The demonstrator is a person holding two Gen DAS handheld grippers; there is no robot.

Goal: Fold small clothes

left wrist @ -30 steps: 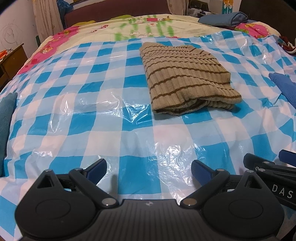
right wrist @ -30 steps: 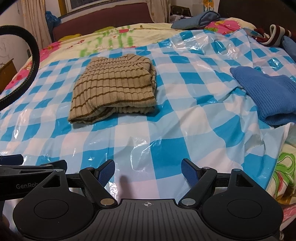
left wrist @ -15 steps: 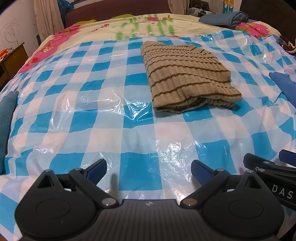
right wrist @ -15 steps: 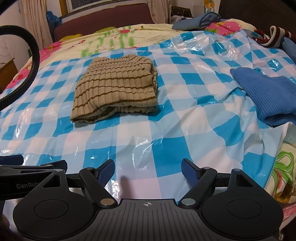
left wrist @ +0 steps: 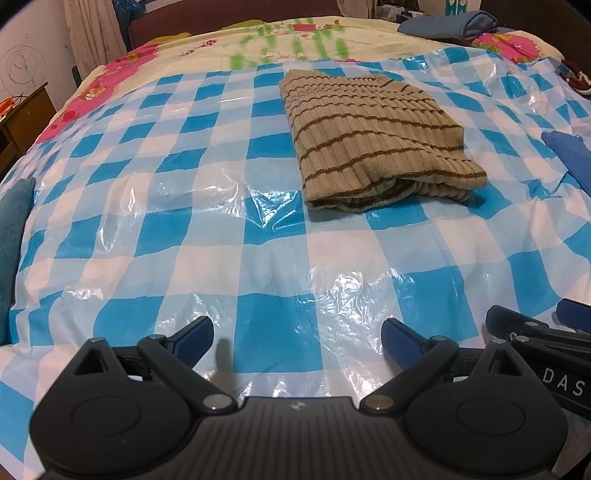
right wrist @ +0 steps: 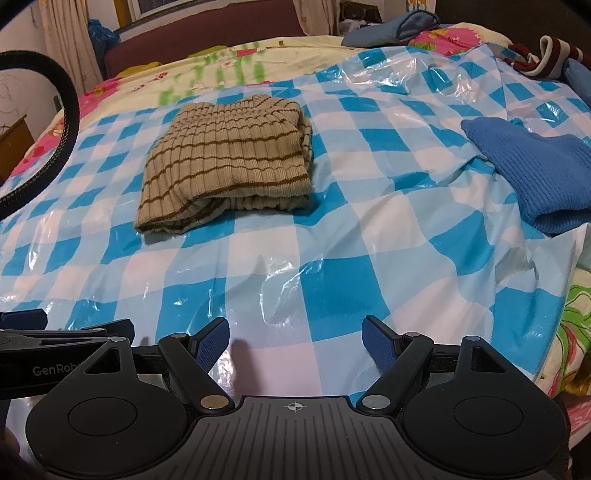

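Folded tan striped sweater, ribbed knit with thin brown lines, lying in a thick compact bundle near the middle of a bed, on a blue-and-white checked plastic sheet spread over a floral bedcover. Looks finished: layers stacked, open rolled edge toward the cameras, nothing touching it. Well apart to its right, a blue knit garment lying loosely, apparently not yet folded, likely next. Farther back near the headboard, a dark blue bundle; at far right, a maroon-and-white piece; neither clearly folded or not. At the near edge, left hand-held gripper and right hand-held gripper, side by side, low over bare sheet, both spread wide, holding nothing. Judged partly done: one piece folded, at least one left.
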